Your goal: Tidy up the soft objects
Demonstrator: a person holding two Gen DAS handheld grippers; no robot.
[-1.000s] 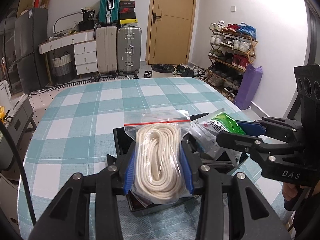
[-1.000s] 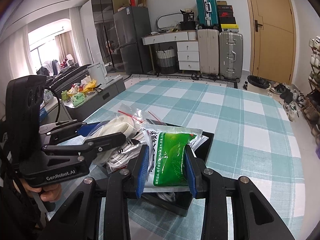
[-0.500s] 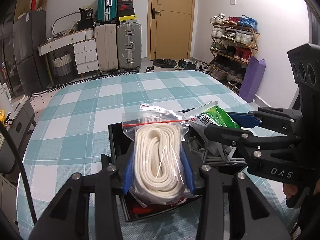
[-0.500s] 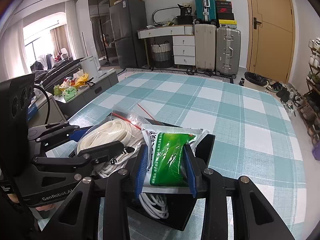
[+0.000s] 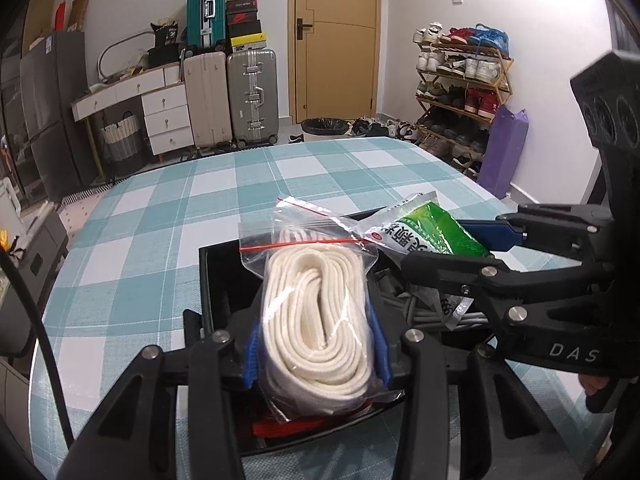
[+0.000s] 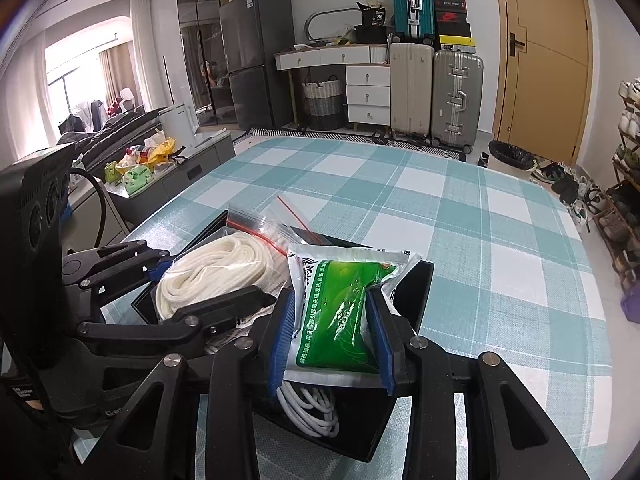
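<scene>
My left gripper (image 5: pixel 316 344) is shut on a clear zip bag of white rope (image 5: pixel 316 320) and holds it above a black tray (image 5: pixel 210 276). My right gripper (image 6: pixel 332 336) is shut on a green and white packet (image 6: pixel 340 312) and holds it above the same black tray (image 6: pixel 420 292). In the left wrist view the right gripper (image 5: pixel 464 248) and the packet (image 5: pixel 432 228) are to the right of the rope bag. In the right wrist view the left gripper (image 6: pixel 192 276) and the rope bag (image 6: pixel 216 268) are to the left. White cables (image 6: pixel 308 404) lie in the tray under the packet.
The tray stands on a table with a teal and white checked cloth (image 5: pixel 224 192). Grey cables (image 5: pixel 408 304) and something red (image 5: pixel 288 426) lie in the tray. Suitcases (image 5: pixel 252 96), a shoe rack (image 5: pixel 460 92) and a door stand beyond the table.
Both grippers have risen with their bags, so the tray shows lower beneath them. Both stay shut on the same things.
</scene>
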